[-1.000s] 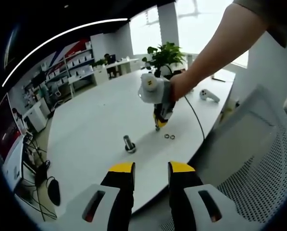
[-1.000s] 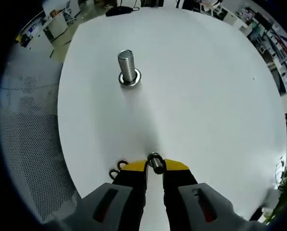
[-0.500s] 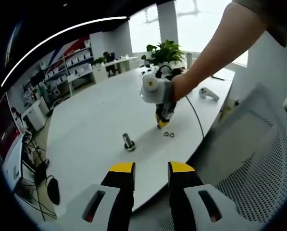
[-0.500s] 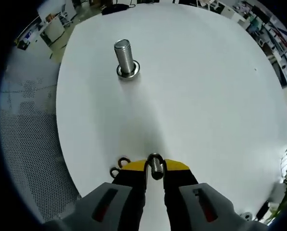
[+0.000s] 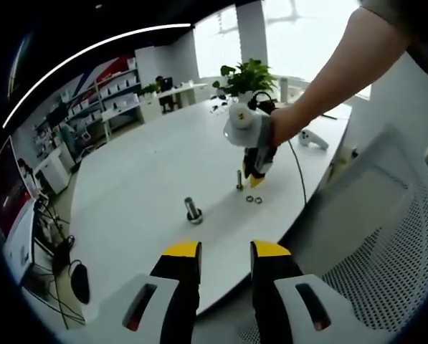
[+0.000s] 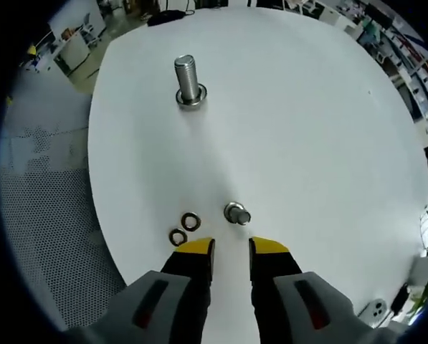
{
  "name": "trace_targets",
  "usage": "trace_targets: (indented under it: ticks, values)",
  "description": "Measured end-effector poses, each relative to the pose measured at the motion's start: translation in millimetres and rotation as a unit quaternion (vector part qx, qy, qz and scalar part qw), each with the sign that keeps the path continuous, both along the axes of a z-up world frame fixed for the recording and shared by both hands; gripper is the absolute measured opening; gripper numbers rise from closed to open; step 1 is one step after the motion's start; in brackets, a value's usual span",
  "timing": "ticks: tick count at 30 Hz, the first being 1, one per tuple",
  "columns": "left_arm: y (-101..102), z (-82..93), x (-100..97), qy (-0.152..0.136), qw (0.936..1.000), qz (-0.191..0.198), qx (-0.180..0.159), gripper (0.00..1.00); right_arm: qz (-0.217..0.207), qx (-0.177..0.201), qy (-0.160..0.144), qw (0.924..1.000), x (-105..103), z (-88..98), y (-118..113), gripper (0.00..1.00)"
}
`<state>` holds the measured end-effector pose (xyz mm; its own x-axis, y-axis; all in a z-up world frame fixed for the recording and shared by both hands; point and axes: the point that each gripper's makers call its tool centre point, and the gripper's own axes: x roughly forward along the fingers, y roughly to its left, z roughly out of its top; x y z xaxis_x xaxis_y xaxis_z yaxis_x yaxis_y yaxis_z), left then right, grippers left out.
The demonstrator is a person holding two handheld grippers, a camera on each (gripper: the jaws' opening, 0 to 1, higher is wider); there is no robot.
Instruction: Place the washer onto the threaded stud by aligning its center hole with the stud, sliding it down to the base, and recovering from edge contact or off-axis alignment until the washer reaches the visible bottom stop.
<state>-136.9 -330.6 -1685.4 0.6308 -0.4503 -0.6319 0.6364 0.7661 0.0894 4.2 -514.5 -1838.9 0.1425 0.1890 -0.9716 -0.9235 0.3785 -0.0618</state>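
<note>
A threaded stud (image 6: 189,79) stands upright on the white table (image 6: 307,129), with a ring around its base (image 6: 192,98). It also stands at mid-table as the stud (image 5: 192,210). A shorter bolt (image 6: 236,213) stands on its own just ahead of my right gripper (image 6: 231,248), which is open and holds nothing. Two loose washers (image 6: 184,228) lie flat left of that bolt. A hand holds the right gripper (image 5: 255,170) over the short bolt (image 5: 239,179) and the washers (image 5: 254,199). My left gripper (image 5: 226,251) is open off the table's near edge.
A mesh chair (image 5: 386,244) sits at the right of the table edge. A white controller (image 5: 312,142) and a black cable (image 5: 296,179) lie on the far right of the table. A potted plant (image 5: 246,77) stands at the back.
My right gripper has opened and let go of the short bolt, which now stands on the table, and has drawn back from it. The left gripper has not moved.
</note>
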Motion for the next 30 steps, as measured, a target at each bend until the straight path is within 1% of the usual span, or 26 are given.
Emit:
trace_targets:
  ticks: [2, 4, 7, 9, 10, 11, 13, 15, 18, 20, 22, 24, 30]
  values:
    - [0.8, -0.3, 0.3, 0.0, 1.0, 0.002, 0.001, 0.25, -0.008, 0.004, 0.006, 0.9999, -8.2, -1.8, -1.7, 0.22]
    - [1.2, -0.5, 0.3, 0.0, 1.0, 0.003, 0.002, 0.25, -0.018, 0.017, 0.012, 0.9996, -16.4, -3.6, 0.9, 0.23]
    - [2.4, 0.4, 1.2, -0.004, 1.0, 0.007, 0.002, 0.25, -0.028, 0.038, 0.008, 0.9988, -24.5, -3.6, 8.9, 0.23]
    - [3.0, 0.5, 1.5, -0.005, 0.9999, 0.01, 0.001, 0.25, -0.021, 0.05, 0.011, 0.9985, -33.4, -4.0, 17.9, 0.23]
    - [3.1, -0.1, 1.3, -0.004, 0.9999, 0.01, 0.003, 0.25, -0.013, 0.05, 0.014, 0.9986, -37.3, -5.2, 20.8, 0.24]
    - [3.1, -0.5, 0.9, -0.004, 0.9999, 0.009, 0.005, 0.25, 0.003, 0.041, 0.019, 0.999, -42.4, -7.3, 21.7, 0.24]
    - [2.7, -2.1, -0.6, 0.0, 0.9999, 0.007, 0.007, 0.25, 0.024, 0.028, 0.017, 0.9992, -46.2, -10.1, 21.9, 0.24]
    - [3.0, -3.9, -1.9, 0.003, 0.9999, 0.007, 0.011, 0.25, 0.023, 0.025, 0.02, 0.9992, -48.4, -12.2, 22.9, 0.25]
    - [4.0, -4.7, -2.3, 0.005, 0.9998, 0.009, 0.014, 0.25, 0.026, 0.019, 0.023, 0.9992, -46.2, -17.0, 23.6, 0.25]
    - [5.0, -5.2, -2.1, 0.006, 0.9998, 0.011, 0.015, 0.25, 0.026, 0.023, 0.02, 0.9992, -43.6, -13.8, 27.3, 0.24]
    - [5.9, -5.6, -2.0, 0.006, 0.9998, 0.013, 0.016, 0.25, 0.028, 0.02, 0.02, 0.9992, -44.5, -14.0, 27.6, 0.24]
    - [6.1, -6.1, -2.3, 0.007, 0.9997, 0.014, 0.017, 0.25, 0.044, 0.02, 0.017, 0.9987, -47.1, -13.6, 28.2, 0.23]
    - [6.0, -8.5, -3.6, 0.014, 0.9996, 0.013, 0.021, 0.25, 0.067, 0.01, 0.019, 0.9975, -50.0, -13.1, 27.2, 0.18]
